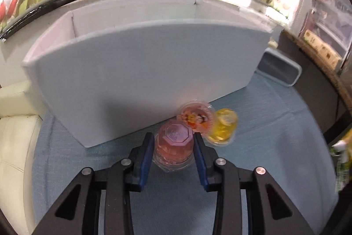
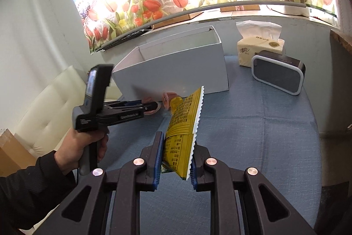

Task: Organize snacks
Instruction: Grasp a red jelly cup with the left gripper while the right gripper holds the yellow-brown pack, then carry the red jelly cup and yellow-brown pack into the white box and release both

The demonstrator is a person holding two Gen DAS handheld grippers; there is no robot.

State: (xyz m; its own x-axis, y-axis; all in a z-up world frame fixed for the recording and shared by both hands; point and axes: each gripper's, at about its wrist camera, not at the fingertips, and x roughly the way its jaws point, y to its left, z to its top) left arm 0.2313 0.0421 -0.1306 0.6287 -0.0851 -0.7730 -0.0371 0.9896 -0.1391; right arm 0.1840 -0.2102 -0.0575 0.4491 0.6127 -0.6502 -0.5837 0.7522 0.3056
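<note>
The pick-up step is judged in hand: the left claw (image 1: 173, 144) is pinched on the pink jelly cup (image 1: 173, 147) beside the white box (image 1: 140, 72) mid-bench, the right claw (image 2: 176, 160) is clamped on the yellow packet (image 2: 182, 124) aloft, and lifting into the box is called for.

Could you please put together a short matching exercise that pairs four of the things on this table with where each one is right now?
Things:
1. pink jelly cup
2. yellow snack packet
3. yellow jelly cup
4. tissue pack

Places:
A. between the right gripper's pads, off the cloth
B. behind the grey speaker
C. between the left gripper's pads, in front of the white box
D. lying free on the blue cloth

Pairs: 1-C, 2-A, 3-D, 4-B
</note>
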